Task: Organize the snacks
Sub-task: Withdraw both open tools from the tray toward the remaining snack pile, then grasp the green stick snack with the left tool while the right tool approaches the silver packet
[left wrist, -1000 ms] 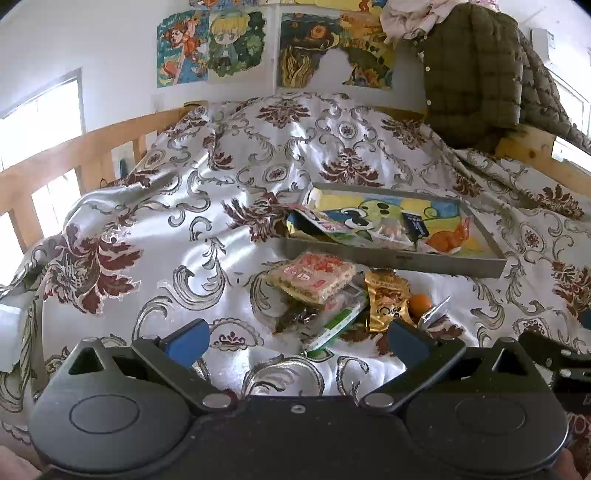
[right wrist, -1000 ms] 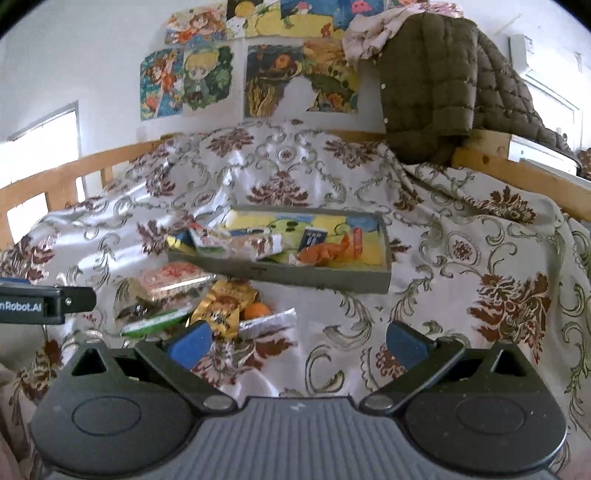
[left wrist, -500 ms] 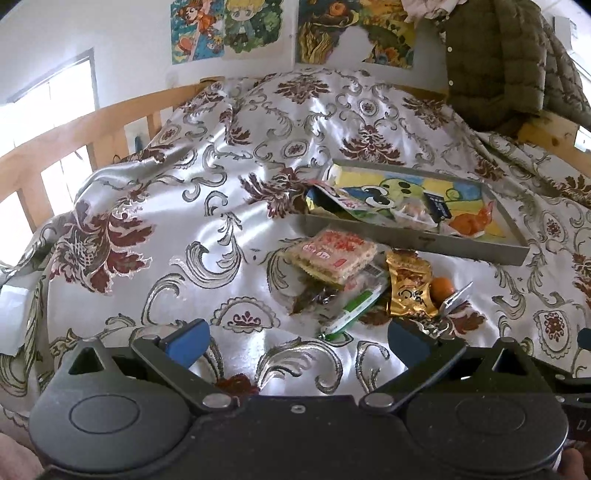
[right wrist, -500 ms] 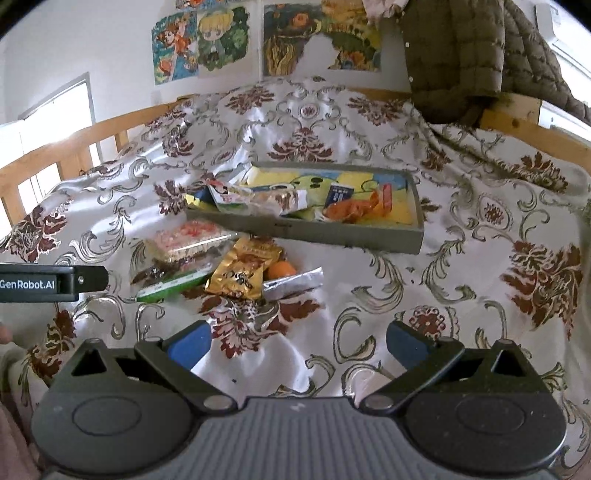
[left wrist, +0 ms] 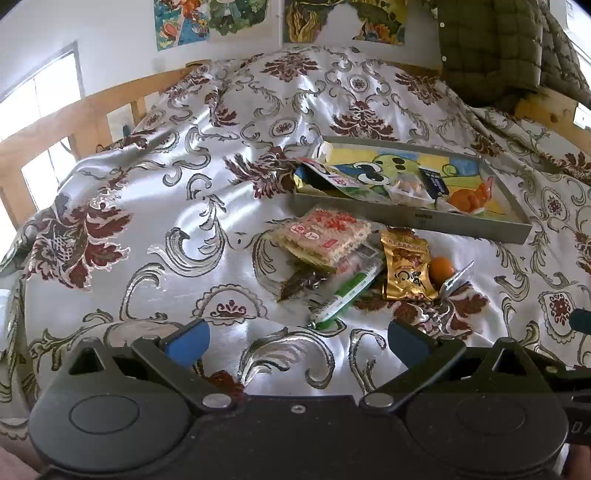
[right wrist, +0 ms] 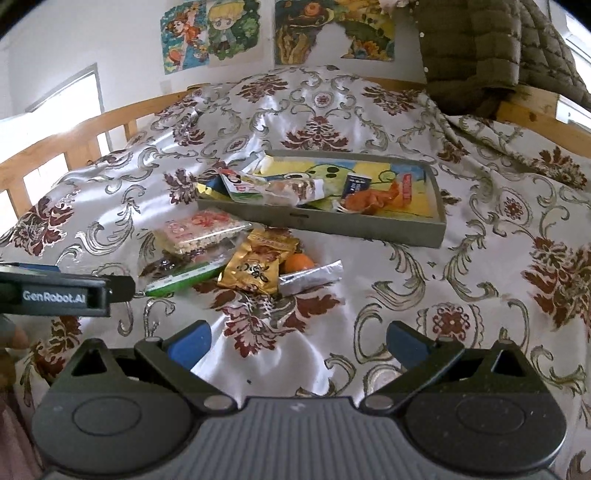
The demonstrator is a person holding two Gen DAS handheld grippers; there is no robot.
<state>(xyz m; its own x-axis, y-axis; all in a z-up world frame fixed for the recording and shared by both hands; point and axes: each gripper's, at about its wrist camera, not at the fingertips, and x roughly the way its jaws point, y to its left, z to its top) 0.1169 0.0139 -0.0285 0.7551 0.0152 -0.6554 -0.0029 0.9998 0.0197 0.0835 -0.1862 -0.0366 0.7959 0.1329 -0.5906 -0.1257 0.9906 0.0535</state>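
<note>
Loose snacks sit in a small heap on the bedspread (left wrist: 177, 221), just in front of the near wall of the grey tray (left wrist: 413, 218): a clear pack of rice crackers (left wrist: 321, 236) lies on top at the left, a dark wrapped snack (left wrist: 299, 282) and a green-and-white stick pack (left wrist: 347, 295) poke out from under it, a gold pouch (left wrist: 406, 269) lies beside them, then a small orange (left wrist: 441, 269) and a silver sachet (left wrist: 458, 278) at the right end. Over in the tray several items are already home: a green-and-red packet (right wrist: 240, 186) leaning over the left corner, a clear bag of biscuits (right wrist: 295, 190), a small dark blue packet (right wrist: 356, 184) and an orange wrapped sweet (right wrist: 373, 199), all resting on its cartoon-printed floor. So by my read the job is partway along, with about six pieces outside and waiting. The left gripper (left wrist: 297, 338) hovers low over the bedspread short of the heap, fingers spread wide, nothing between them. The right gripper (right wrist: 299, 338) hangs just to the right, jaws equally wide and empty, with the left one showing at its left edge. Neither touches a snack yet; the stick pack lies nearest the left one. Beyond the tray, a wooden bed rail (left wrist: 74, 122), posters (right wrist: 210, 33) on the wall and a quilted olive jacket (right wrist: 480, 48).
</note>
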